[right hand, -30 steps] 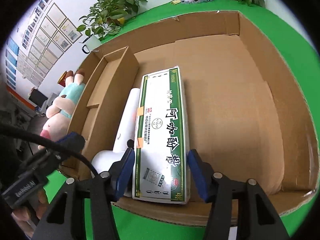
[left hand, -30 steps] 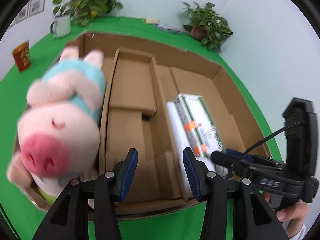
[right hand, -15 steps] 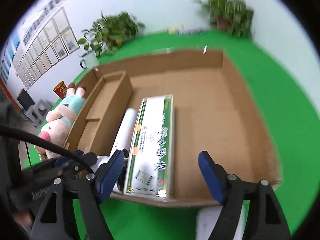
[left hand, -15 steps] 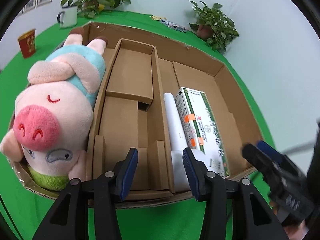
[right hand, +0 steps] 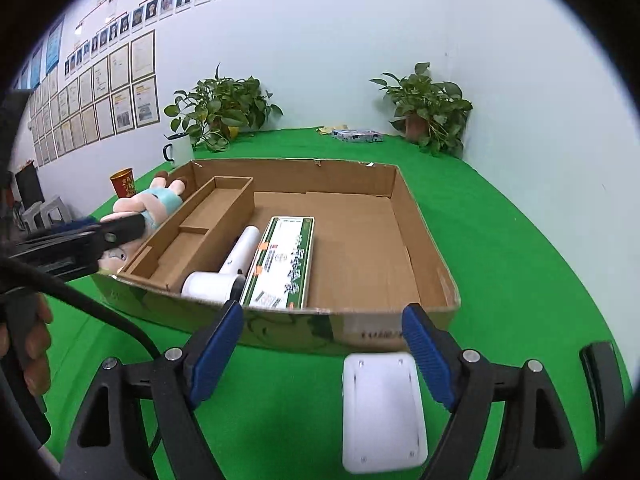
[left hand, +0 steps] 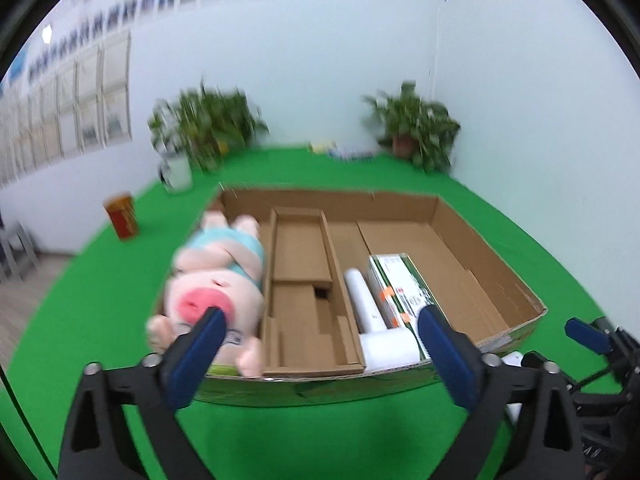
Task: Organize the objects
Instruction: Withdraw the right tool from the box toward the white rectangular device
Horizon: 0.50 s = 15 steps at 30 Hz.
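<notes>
Corrugated brown cardboard makes up the shallow tray (right hand: 424, 240) sitting on my green felt-covered desk (right hand: 520, 264), and I take everything from it. Inside, against its left wall, lies a soft plush pig (left hand: 218, 280) in a teal shirt, snout toward me. Next to that sits a narrow cardboard insert (right hand: 200, 224) folded into stepped compartments. Right of the insert lies a smooth white hair dryer (right hand: 232, 260), barrel end at the near wall, and touching its right side is a long, flat green-and-white printed box (right hand: 284, 264).

My left gripper (left hand: 320, 344) hangs before the near wall, its ribbed blue fingers (left hand: 200, 356) opening, with nothing between them. My right gripper (right hand: 320, 344) is likewise spread wide and empty.

Only the right wrist view shows a rounded white plastic plate (right hand: 382, 408) on the felt just outside the tray's near wall; it is also far sharper, the left view being smeared. Beyond the tray's far-left corner stand a white enamel mug (right hand: 178, 151) and a red paper cup (right hand: 124, 183).
</notes>
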Tool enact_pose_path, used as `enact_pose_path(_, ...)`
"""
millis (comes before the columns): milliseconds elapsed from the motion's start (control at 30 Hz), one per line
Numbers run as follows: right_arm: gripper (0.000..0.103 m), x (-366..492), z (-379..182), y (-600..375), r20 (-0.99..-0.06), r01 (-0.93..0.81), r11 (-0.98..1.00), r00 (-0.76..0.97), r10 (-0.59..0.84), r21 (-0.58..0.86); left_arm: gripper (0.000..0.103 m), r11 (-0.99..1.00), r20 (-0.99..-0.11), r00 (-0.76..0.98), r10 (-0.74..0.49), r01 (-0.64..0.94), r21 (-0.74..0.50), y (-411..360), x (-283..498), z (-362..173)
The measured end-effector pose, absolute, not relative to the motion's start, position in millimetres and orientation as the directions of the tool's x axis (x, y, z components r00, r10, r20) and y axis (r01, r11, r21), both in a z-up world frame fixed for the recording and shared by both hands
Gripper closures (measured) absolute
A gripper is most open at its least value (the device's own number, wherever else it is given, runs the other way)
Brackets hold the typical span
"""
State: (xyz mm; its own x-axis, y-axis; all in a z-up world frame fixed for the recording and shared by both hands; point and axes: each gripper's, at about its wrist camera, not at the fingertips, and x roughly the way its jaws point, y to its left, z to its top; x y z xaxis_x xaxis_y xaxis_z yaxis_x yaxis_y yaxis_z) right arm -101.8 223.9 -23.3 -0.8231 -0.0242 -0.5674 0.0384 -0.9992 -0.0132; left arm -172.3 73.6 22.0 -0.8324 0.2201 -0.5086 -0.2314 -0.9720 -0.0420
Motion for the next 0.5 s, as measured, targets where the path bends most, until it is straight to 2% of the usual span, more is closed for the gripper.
enact_pose_path(167,0.022,-84.5,-22.2,225.6,-0.532,0.066,-0.998,-0.845,-0.055,0.0,0.002,-0.977,-0.442,-0.877,0.187,-0.214,0.011,69.8,-136.5,24.7)
enact_pose_path(300,0.022,-78.3,-23.6,228.2,-0.523,0.074,-0.997,-0.849,-0.077,0.026,0.002,-0.976,-0.449,-0.874,0.188,-0.218,0.017,72.0,-125.8,18.8)
enact_pose_path(500,0.022,-78.4,-43.0,238.0,-0.6,0.066,-0.996,-0.795,-0.091,0.063,0.002,-0.973,-0.469,-0.862,0.193,-0.228,0.02,76.3,-125.1,8.6)
